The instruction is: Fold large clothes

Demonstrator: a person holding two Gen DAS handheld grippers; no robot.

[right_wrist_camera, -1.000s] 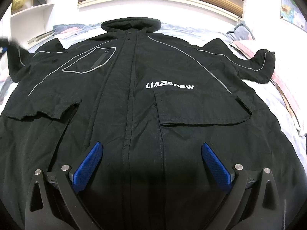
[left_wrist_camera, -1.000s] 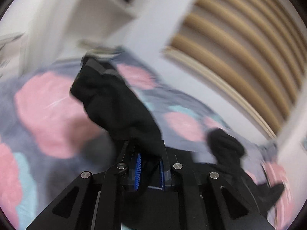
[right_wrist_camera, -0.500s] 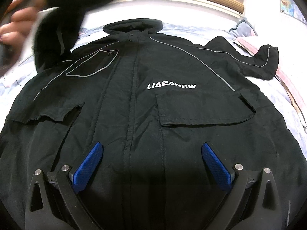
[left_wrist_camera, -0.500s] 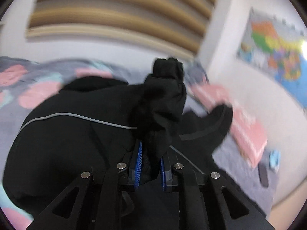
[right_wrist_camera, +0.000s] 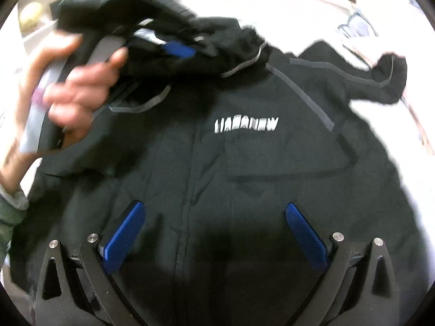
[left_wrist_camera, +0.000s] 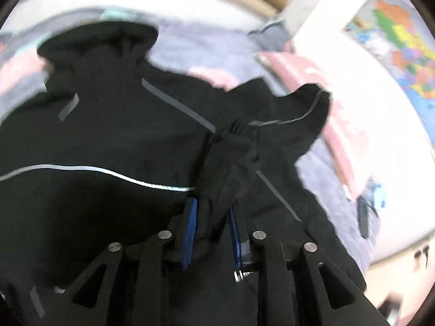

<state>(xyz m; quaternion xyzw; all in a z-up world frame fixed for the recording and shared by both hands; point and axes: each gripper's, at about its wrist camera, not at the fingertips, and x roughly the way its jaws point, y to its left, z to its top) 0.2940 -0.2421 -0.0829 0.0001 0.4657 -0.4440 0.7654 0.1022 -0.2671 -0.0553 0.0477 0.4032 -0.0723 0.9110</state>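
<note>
On the bed (left_wrist_camera: 195, 46), a black hooded jacket (right_wrist_camera: 217, 184) lies face up, front panel flat, white chest lettering legible in the right wrist view.

Left to right, right wrist view: my left hand (right_wrist_camera: 73, 92) on its handle, left gripper (left_wrist_camera: 212, 233) with jaws closed on the cuff of one sleeve (left_wrist_camera: 231, 160), that sleeve lifted above the chest and angled across toward the far shoulder. Other sleeve (right_wrist_camera: 380, 78) lies out flat at the right, on the bedspread. Right gripper (right_wrist_camera: 217, 233) hovers low over the lower front, jaws wide apart, holding nothing; I can't tell whether the pads touch the cloth.

Risks, my judgement:
- Cuff fabric is bunched between the pads, not pinched flat. It may slide out mid-carry, dropping the sleeve short and crooked.
- Both views are motion-blurred, so I'm moving fast. Overshoot would land the sleeve across the hood (left_wrist_camera: 98, 40), not square on the chest.
- Nothing pins the body. Drag from the lifted sleeve could pull the shoulder and wrinkle the front panel.
- Jacket fabric looks slick; the fold may spring open on release.

Counts: 1 jacket, 2 sleeves (1 raised, 1 flat), 1 hood, 2 grippers, 1 hand visible, 1 wall map (left_wrist_camera: 399, 38), left wrist view.
</note>
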